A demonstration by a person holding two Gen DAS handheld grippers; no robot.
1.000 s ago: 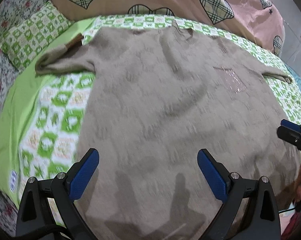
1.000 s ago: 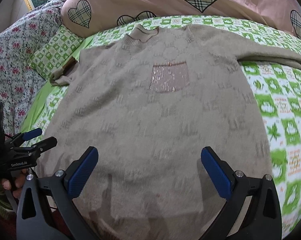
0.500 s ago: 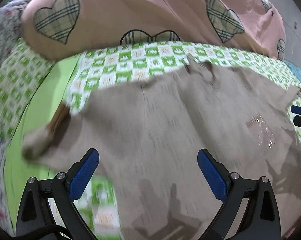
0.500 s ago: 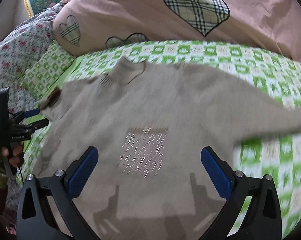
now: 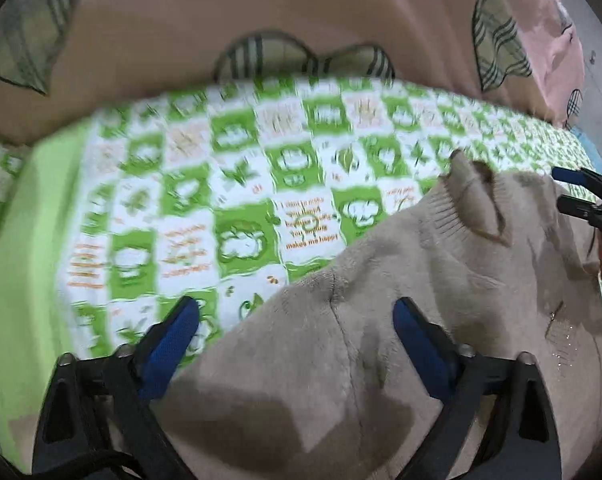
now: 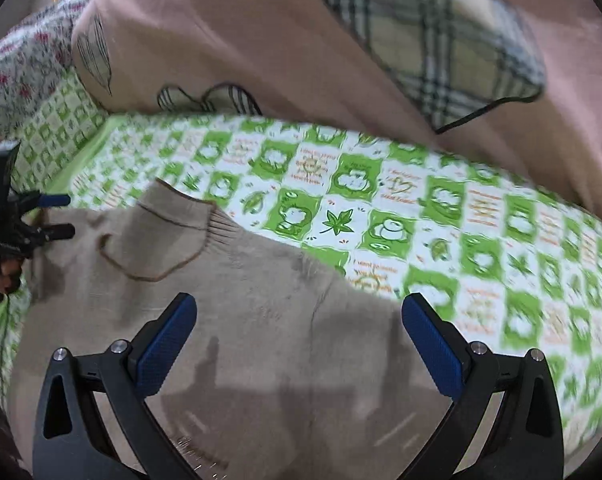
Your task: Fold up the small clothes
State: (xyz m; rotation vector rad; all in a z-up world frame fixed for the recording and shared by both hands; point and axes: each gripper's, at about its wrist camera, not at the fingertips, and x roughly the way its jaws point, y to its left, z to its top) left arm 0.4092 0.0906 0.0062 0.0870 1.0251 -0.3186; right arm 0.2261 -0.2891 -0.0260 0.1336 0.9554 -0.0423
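Sweater [image 5: 441, 280] lies flat on the green checked sheet [image 5: 237, 184]; my left gripper [image 5: 297, 332], jaws just narrowing, and right gripper [image 6: 301, 328] straddle its shoulders, gaping, empty. I'd pinch both seams evenly before folding toward the pink quilt [image 6: 281, 40].

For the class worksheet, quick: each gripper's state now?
Left gripper: open, jaws just closing slightly, over the sweater shoulder, not gripping.
Right gripper: open, holding nothing.

1. The left gripper [image 5: 297, 328], its jaws just closing a little yet wide apart, hangs at lower centre over the beige sweater's [image 5: 441, 280] shoulder.
2. The green checked sheet [image 5: 181, 200] fills the middle left.
3. The right gripper [image 5: 573, 190] shows at the right edge.
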